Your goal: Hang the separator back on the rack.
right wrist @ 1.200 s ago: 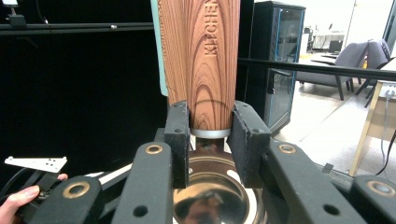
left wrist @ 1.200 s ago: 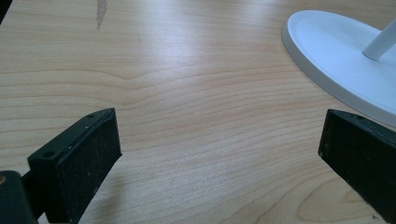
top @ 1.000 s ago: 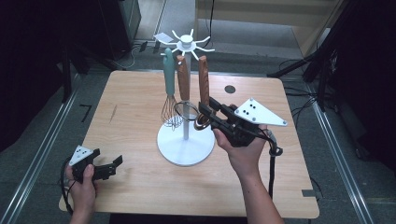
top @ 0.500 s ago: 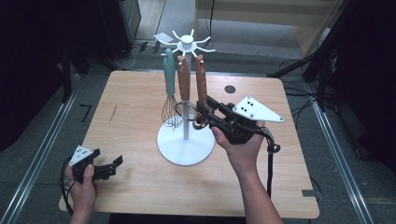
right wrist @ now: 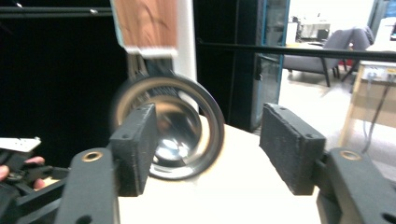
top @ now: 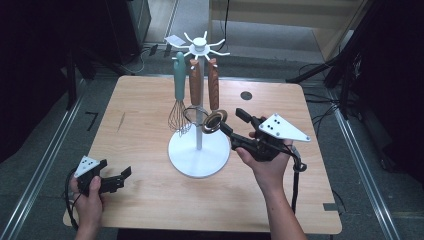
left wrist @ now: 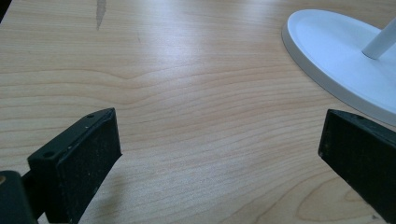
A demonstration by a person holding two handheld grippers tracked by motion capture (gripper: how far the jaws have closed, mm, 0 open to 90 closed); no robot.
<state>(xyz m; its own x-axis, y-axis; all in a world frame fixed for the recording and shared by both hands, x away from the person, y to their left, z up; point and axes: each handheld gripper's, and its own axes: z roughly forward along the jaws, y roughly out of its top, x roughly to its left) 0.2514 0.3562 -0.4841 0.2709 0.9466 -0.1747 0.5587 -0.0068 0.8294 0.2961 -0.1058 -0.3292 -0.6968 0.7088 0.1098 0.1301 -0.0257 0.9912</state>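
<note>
Your right gripper has just been opening its jaws; they stand wide and hold nothing. The strainer hangs on the rack, at 9 o'clock from them. Back away slowly. Your left gripper rests open, empty, on the tabletop.

Lab: floor rails, office chair

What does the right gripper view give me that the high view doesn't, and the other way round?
Right gripper view alone: a gap between the right gripper's pads; its jaws have just been opening, and the strainer bowl hangs free just beyond them. High view alone: the whole rack, the whisk, the rack's base and the table. Both: the strainer, the rack's pole and the left gripper.
</note>
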